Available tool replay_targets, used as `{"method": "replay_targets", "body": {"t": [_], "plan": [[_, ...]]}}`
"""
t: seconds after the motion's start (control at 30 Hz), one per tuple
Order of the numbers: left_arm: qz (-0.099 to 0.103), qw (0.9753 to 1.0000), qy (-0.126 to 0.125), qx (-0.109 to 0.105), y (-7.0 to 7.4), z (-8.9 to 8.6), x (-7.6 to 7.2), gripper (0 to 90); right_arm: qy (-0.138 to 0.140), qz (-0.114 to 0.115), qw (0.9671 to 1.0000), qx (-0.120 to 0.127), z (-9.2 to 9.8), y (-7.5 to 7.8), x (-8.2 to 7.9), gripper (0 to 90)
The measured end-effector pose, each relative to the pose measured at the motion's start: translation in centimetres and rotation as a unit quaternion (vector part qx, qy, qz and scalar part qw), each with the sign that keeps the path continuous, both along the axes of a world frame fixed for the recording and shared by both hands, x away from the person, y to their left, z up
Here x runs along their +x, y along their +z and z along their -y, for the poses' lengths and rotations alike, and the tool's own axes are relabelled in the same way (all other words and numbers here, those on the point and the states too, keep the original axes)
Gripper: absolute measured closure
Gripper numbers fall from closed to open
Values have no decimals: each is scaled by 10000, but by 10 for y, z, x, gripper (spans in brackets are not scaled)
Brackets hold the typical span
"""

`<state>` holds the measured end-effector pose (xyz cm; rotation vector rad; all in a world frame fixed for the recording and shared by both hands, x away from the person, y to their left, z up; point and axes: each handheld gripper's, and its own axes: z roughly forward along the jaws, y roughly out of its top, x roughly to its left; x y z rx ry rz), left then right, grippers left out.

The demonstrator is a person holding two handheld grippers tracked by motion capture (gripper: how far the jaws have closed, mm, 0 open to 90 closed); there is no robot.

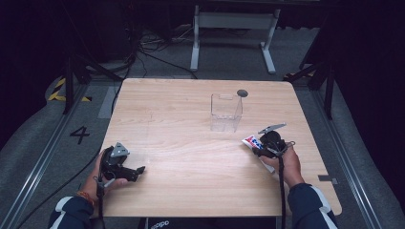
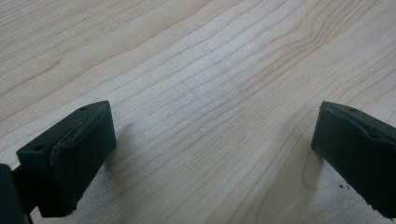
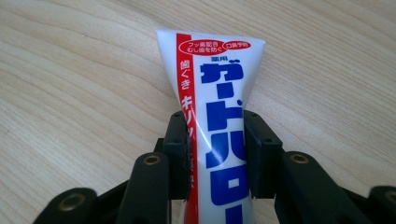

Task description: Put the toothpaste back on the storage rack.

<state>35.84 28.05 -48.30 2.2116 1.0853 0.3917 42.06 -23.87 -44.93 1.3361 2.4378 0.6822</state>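
Your right gripper (image 3: pixel 217 154) is clenched on the white plastic toothpaste tube w/ blue and red lettering (image 3: pixel 215 93) — it sits low over the light wooden table (image 1: pixel 191 143), near the right edge, possibly touching. Your left gripper (image 1: pixel 136 171) rests front-left, jaws spread wide — the clear plastic box (image 1: pixel 226 112) stands well apart.

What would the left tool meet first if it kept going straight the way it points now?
Probably nothing but the bare table. The left tool, open, points right across the near part of the top, and its own view shows plain wood ahead. The toothpaste tube in the right tool lies far along, seemingly off that line.
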Motion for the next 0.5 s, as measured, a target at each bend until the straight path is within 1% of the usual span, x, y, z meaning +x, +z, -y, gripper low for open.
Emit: {"method": "replay_targets", "body": {"t": [0.03,0.17,0.3,0.5], "plan": [[10,10000,2,-4,0,0,0,2,-8,13,10000,49,1,0,-1,678],[0,10000,0,0,0,0,0,2,-10,76,9999,104,4,1,-2,689],[0,10000,-1,0,0,0,0,3,5,142,9997,218,6,4,-5,694],[1,10000,-1,2,0,0,0,3,18,395,9984,403,12,14,-10,697]]}}
